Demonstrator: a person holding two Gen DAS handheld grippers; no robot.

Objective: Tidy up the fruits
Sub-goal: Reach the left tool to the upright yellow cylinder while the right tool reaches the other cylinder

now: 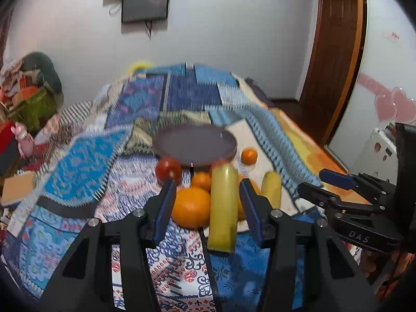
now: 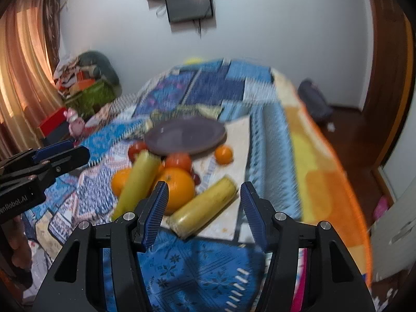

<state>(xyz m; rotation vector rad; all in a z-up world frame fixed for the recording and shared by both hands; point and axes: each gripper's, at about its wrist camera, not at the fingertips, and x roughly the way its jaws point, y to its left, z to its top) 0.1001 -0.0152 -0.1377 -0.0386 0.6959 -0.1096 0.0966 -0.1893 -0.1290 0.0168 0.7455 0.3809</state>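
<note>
Fruit lies in a heap on a patterned bedspread in front of a dark round plate. In the left wrist view my open left gripper frames a big orange and a yellow banana; a second banana, small oranges and a red tomato lie around. In the right wrist view my open right gripper hovers over a banana and the big orange; another banana leans left. Both grippers are empty.
The fruit rests partly on a white cloth. The bed's orange edge drops to the floor on the right. A pink toy and clutter lie left. The other gripper shows at each view's side: the right one, the left one.
</note>
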